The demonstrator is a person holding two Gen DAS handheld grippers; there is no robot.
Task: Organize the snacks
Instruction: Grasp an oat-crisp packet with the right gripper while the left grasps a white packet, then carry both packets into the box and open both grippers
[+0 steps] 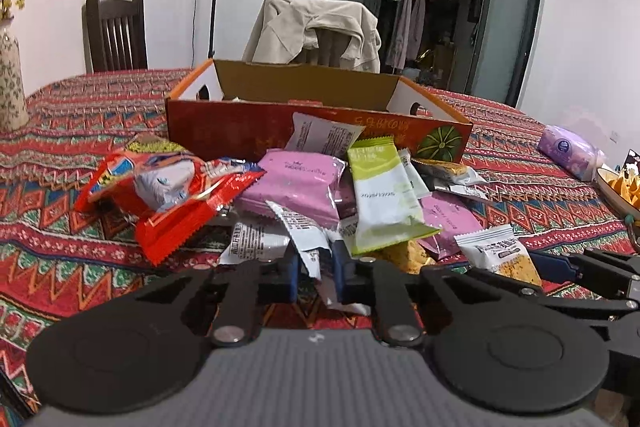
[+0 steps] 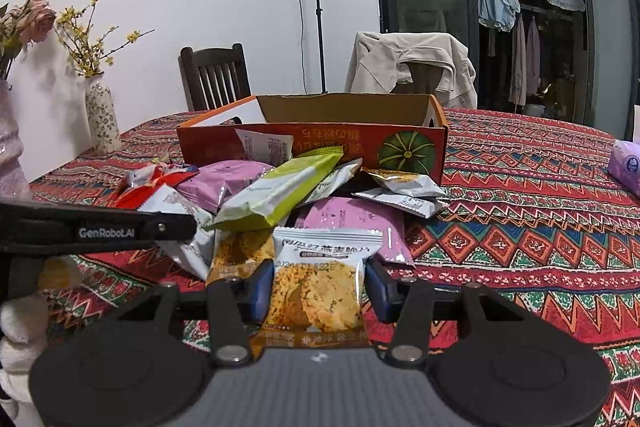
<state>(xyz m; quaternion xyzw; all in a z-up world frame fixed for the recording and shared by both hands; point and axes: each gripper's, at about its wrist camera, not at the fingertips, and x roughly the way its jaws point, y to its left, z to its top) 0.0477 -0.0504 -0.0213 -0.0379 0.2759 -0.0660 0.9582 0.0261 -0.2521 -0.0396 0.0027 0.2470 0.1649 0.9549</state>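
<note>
Blue-padded fingers of the right gripper [image 2: 317, 287] sit either side of an oat-crisp packet [image 2: 320, 283], pads at or just off its two long edges; cannot tell if they actually press it. Packet's long axis runs straight along the fingers, serrated white top pointing away toward the orange cardboard box [image 2: 316, 143], bottom end tucked under the gripper body. Left gripper [image 1: 313, 269] has its fingers narrow, closed on the crinkled tail of a white wrapper [image 1: 298, 229]; that wrapper's long axis slants up and left from the pads, far end lying on the snack pile [image 1: 320, 187]. Ahead of both finger pairs: green-and-white packet [image 1: 380, 195] lying lengthwise toward the box, pink packets [image 1: 296, 187] under it, red bag [image 1: 168, 195] left of the left fingers. Box stands past the pile, open side up, printing upside down. All on a red patterned tablecloth [image 2: 540, 227]. Right gripper's arm is visible at the right edge of the left wrist view.
</note>
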